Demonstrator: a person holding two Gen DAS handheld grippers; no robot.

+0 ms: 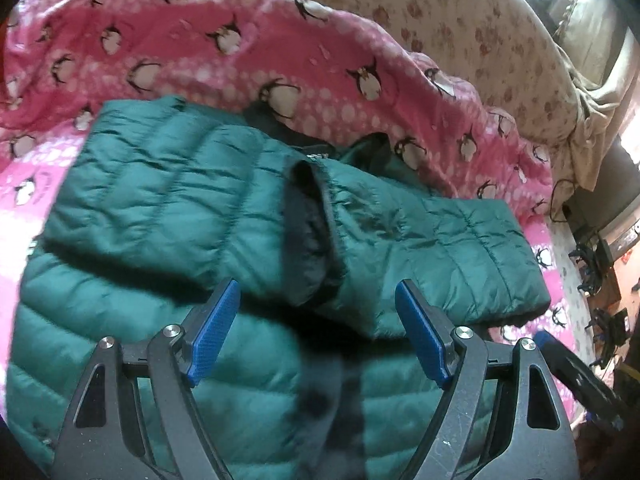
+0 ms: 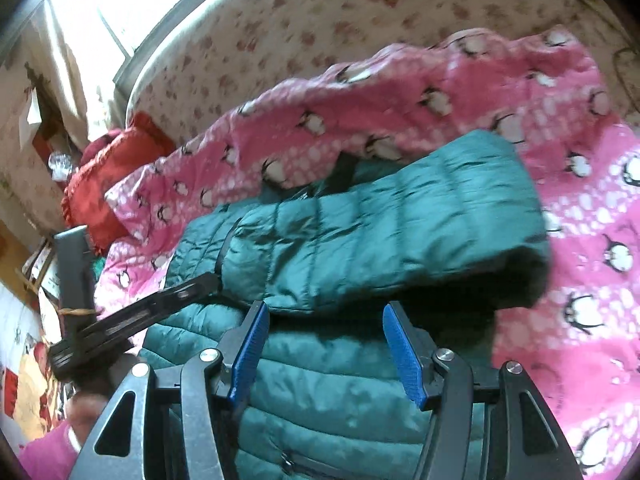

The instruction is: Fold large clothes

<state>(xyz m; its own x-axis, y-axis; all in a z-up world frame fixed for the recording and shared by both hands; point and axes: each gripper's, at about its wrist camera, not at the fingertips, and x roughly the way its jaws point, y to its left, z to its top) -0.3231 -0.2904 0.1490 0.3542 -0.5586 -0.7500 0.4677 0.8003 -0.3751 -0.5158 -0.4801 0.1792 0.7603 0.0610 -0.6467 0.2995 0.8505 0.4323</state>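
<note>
Midway through the fold, one green puffer jacket [image 1: 168, 208] lies on one pink penguin blanket [image 1: 280, 52] across the bed, both sleeves crossed toward 12 o'clock. Left tongs [image 1: 318, 332] and right tongs [image 2: 322, 350] hover wide and empty; best to grip the hem evenly at 6 o'clock and lift together.

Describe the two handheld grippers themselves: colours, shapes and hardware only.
Left gripper and right gripper match: dark grey angular linkage arms with triangular cut-outs, round silver pivot bolts, and flat blue ribbed finger pads. A pink sleeve shows near the person's hand.
</note>
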